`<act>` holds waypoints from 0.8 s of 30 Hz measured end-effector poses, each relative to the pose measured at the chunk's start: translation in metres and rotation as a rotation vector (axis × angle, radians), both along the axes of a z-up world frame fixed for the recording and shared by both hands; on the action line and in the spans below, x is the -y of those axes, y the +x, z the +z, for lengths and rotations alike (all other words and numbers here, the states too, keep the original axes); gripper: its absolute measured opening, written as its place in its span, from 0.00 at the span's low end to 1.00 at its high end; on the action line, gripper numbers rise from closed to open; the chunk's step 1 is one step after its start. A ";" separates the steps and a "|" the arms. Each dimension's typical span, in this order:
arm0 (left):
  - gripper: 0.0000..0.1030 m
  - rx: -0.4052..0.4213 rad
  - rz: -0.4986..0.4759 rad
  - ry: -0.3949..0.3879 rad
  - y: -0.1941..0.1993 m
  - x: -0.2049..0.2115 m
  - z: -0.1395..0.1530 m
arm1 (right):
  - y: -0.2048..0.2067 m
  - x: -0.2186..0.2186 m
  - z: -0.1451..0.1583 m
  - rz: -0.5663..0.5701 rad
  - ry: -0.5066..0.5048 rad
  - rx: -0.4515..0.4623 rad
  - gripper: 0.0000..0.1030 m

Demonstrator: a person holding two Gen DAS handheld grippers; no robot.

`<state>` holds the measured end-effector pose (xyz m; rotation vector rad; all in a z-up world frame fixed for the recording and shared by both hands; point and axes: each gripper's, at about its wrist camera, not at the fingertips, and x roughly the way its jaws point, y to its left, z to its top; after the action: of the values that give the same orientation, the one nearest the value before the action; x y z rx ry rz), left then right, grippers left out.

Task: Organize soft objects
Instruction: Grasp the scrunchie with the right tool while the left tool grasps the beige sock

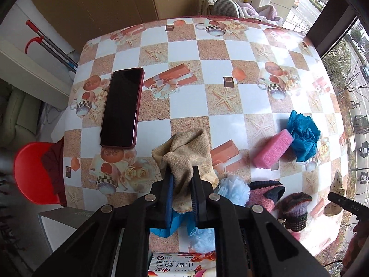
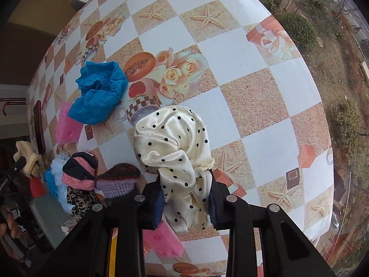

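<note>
A beige knitted cloth (image 1: 184,159) is clamped in the left gripper (image 1: 182,184), hanging above the checked tablecloth (image 1: 184,53). A cream polka-dot scarf (image 2: 175,152) is pinched in the right gripper (image 2: 185,198), its length trailing away from the claw. The knitted pile (image 1: 265,194) lies between both hands. On a packet (image 1: 182,265) "山野铃兰" is read, inverted

The left gripper (image 1: 182,180) is pointed steeply downward, its jaws clamped on a beige knitted cloth (image 1: 186,152). The right gripper (image 2: 186,198) is likewise aimed steeply down, its jaws pressed onto a cream polka-dot fabric (image 2: 173,143).
</note>
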<state>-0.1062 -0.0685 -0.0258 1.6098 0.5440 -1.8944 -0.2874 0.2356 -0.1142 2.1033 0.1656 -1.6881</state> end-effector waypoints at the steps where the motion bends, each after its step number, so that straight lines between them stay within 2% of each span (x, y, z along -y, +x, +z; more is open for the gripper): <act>1: 0.15 -0.003 -0.008 -0.003 0.000 -0.004 0.004 | 0.001 -0.001 0.003 -0.005 -0.008 -0.001 0.31; 6: 0.15 -0.010 -0.054 -0.042 0.009 -0.029 0.017 | 0.010 -0.004 0.014 0.000 -0.035 -0.010 0.31; 13: 0.15 -0.011 -0.046 -0.033 0.038 -0.066 0.030 | 0.020 -0.013 0.037 0.007 -0.081 -0.018 0.32; 24: 0.15 0.028 -0.047 -0.065 0.099 -0.113 0.042 | 0.058 0.023 0.089 0.135 -0.179 -0.048 0.32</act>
<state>-0.0068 0.0445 0.0166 1.6178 0.4319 -1.9004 -0.2295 0.2127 -0.0255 1.8798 0.1609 -1.6124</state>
